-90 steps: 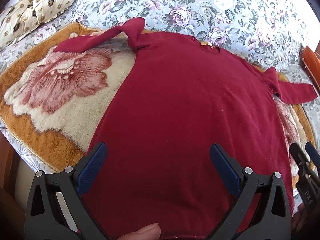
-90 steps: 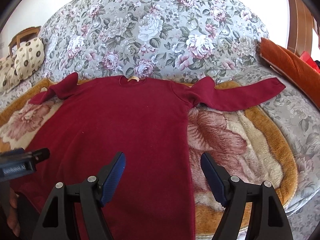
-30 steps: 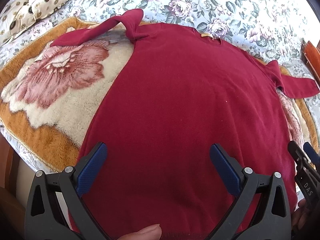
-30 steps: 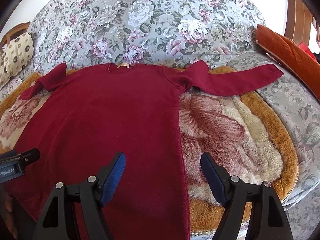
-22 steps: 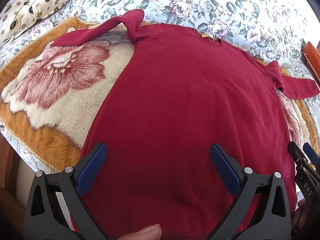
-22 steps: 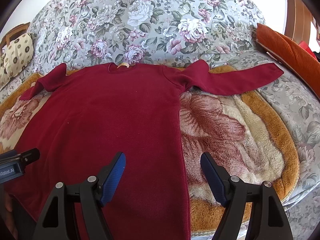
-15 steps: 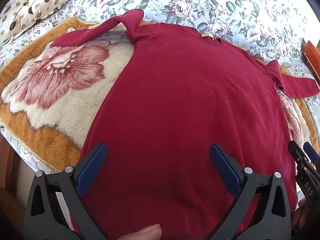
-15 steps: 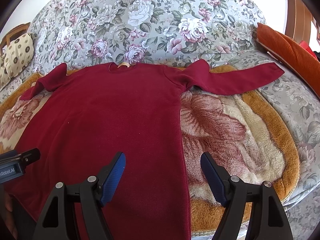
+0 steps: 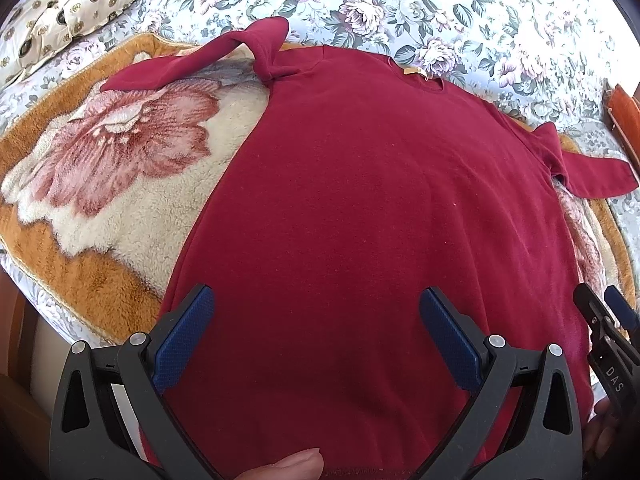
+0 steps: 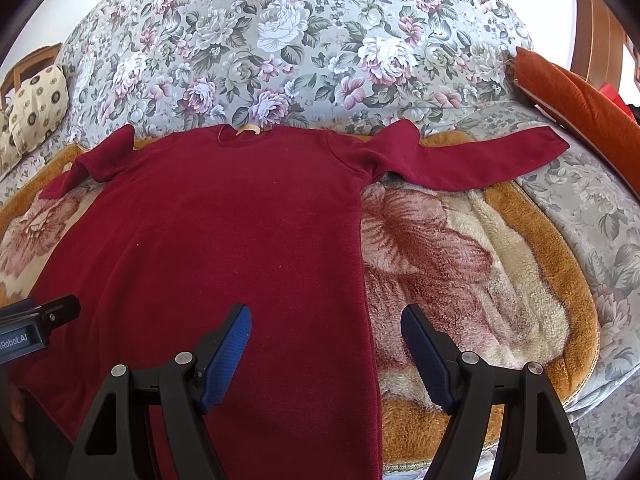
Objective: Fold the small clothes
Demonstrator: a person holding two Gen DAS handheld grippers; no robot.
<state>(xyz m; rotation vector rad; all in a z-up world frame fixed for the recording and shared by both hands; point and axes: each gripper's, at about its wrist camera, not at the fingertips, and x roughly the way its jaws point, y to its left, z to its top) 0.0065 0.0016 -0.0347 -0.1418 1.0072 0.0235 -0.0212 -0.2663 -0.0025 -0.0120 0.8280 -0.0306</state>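
A: Nearest first, how do the tongs stand?
B: Left gripper (image 9: pixel 316 320) and right gripper (image 10: pixel 326 332) both gape wide over the hem, holding nothing

A: And the red shirt (image 10: pixel 224 232)?
B: Flat on the fleece blanket (image 10: pixel 480 264), collar at 12 o'clock. Likely soft, light, limp; I'd pinch the hem corners

A: Any containers?
B: None visible; only a cushion (image 10: pixel 36 100) at 10 o'clock

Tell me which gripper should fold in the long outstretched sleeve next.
Probably the right gripper: it is open over the red shirt's right edge, and the outstretched sleeve lies on its side. The left gripper is open over the hem's opposite side.
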